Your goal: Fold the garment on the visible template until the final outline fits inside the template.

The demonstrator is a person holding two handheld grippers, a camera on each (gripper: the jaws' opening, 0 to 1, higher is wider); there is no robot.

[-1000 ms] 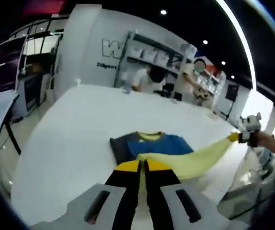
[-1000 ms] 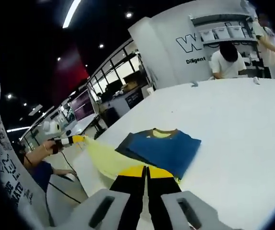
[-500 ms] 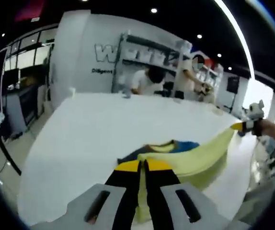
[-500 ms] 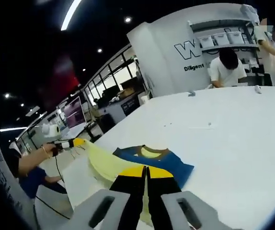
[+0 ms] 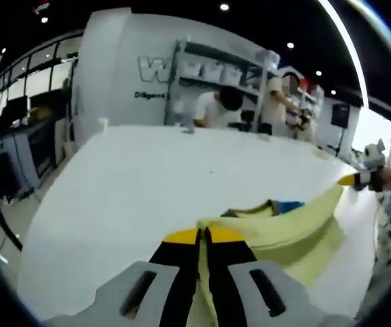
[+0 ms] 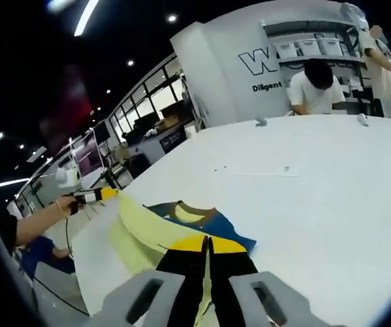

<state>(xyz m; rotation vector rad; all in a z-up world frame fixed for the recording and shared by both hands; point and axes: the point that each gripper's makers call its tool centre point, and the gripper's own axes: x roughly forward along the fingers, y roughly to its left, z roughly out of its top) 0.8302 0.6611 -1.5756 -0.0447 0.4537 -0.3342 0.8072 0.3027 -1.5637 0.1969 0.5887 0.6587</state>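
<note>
**Yellow hem stretched between both claws, over the blue body**

On the table [image 5: 114, 184], the garment [image 6: 202, 221] lies at 12 o'clock from each claw. The hem [image 5: 298, 218] runs crosswise between the left gripper [image 5: 204, 238] and right gripper [image 6: 208, 243], both clamped on it, equally near.

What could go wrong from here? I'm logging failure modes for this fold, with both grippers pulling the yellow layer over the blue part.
1. The yellow layer hangs taut between the left gripper and the right gripper; if either slips, the fold may collapse.
2. It hides much of the blue part, so alignment is hard to judge.
3. The fold sits near the white table edge, so fabric might overhang.
</note>
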